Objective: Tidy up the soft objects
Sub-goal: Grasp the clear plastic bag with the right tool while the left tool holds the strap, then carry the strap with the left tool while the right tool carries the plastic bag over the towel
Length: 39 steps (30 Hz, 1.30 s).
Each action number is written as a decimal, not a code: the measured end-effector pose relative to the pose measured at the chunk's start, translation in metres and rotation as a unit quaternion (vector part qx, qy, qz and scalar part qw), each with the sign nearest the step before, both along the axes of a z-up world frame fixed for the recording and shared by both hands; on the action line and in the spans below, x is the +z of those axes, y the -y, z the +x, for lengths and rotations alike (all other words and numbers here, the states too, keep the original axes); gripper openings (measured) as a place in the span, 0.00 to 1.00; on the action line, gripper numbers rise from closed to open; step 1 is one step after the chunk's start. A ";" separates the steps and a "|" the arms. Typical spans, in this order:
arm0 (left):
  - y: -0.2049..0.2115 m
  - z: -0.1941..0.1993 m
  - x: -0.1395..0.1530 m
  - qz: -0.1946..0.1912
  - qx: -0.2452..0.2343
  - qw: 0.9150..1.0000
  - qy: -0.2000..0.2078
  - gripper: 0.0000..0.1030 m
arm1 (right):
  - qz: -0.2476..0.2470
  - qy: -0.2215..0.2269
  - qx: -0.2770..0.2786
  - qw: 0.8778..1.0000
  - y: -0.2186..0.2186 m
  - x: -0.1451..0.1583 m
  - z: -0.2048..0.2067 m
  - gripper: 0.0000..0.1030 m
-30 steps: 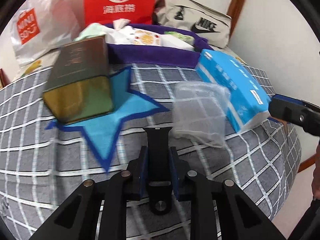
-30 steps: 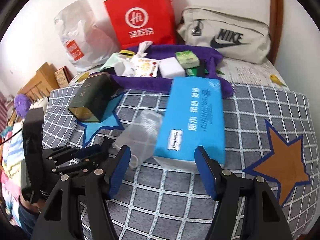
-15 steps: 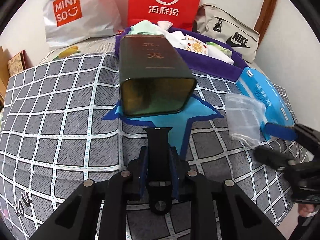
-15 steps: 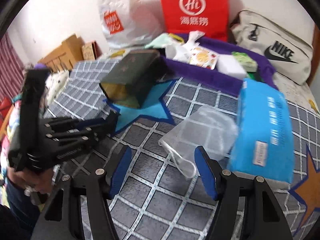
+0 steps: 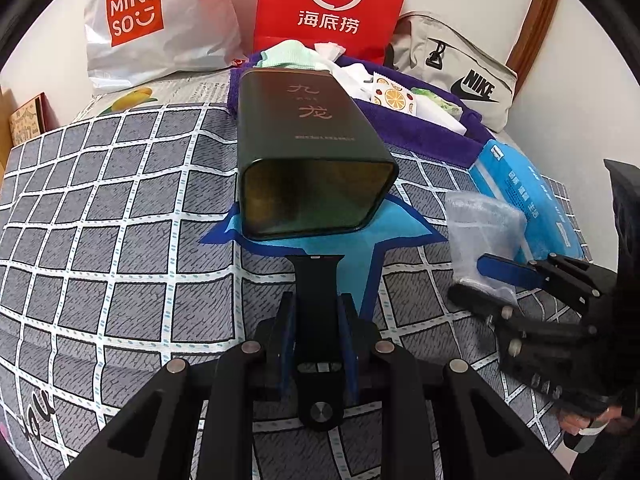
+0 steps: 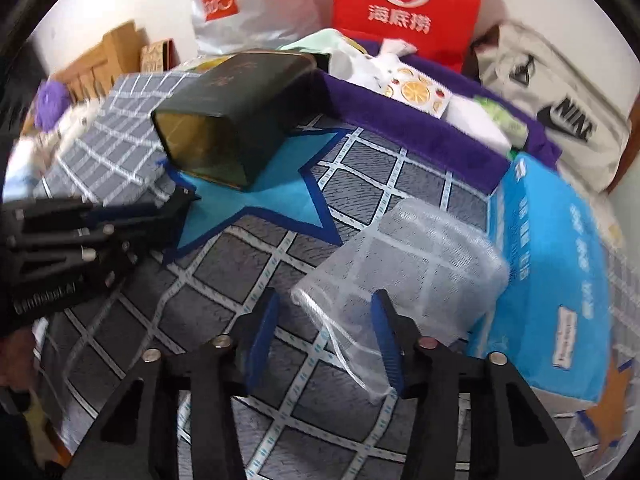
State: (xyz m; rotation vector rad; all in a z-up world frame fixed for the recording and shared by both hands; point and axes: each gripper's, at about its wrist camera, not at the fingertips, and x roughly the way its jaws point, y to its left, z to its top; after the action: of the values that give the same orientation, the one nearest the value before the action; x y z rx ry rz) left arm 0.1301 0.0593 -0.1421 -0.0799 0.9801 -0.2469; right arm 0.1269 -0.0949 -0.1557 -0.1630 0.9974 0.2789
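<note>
Now, right tongs (image 6: 324, 332) apart, straddling clear crinkly mesh pouch (image 6: 404, 264) on bed beside blue tissue pack (image 6: 556, 264); left tongs (image 5: 316, 312) clamped on black watch strap (image 5: 318, 284). Risk: thin mesh slipping out, or snagging bedsheet w/ closing.

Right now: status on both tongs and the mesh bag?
Left tongs shut on a black strap, facing the tin. Right tongs open, straddling the mesh bag rim, not clamped. Tissue pack against the bag's right side.
</note>
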 end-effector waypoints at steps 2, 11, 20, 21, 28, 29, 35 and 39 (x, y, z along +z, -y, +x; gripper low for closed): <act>0.000 0.000 0.001 -0.001 0.001 1.000 0.000 0.20 | -0.002 0.001 -0.008 1.000 0.003 0.001 0.001 0.16; -0.003 -0.002 0.005 -0.019 0.002 1.000 0.000 0.20 | 0.068 0.000 -0.003 0.998 0.022 0.027 -0.009 0.06; 0.001 -0.009 0.036 -0.031 -0.002 0.999 0.020 0.20 | 0.083 0.036 -0.002 0.996 0.046 0.070 -0.015 0.06; 0.002 -0.009 0.039 -0.031 -0.003 0.999 0.021 0.20 | 0.087 0.038 -0.001 0.996 0.048 0.072 -0.015 0.06; 0.007 -0.013 0.064 -0.041 -0.004 0.998 0.036 0.20 | 0.102 0.054 0.008 0.993 0.059 0.095 -0.013 0.06; 0.008 -0.012 0.070 -0.042 -0.006 0.998 0.041 0.20 | 0.106 0.055 0.010 0.993 0.060 0.098 -0.012 0.06; 0.013 0.007 0.093 -0.030 -0.006 0.998 0.060 0.19 | 0.119 0.072 0.009 0.990 0.067 0.114 0.003 0.06; 0.016 0.021 0.102 -0.026 -0.007 0.997 0.068 0.20 | 0.117 0.082 0.001 0.990 0.077 0.121 0.019 0.06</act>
State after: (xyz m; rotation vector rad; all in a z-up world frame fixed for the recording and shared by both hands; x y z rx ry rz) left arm 0.1515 0.0437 -0.0406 -0.1026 0.8392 -0.2860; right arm 0.1463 -0.1719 -0.0343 0.0277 0.7948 0.3757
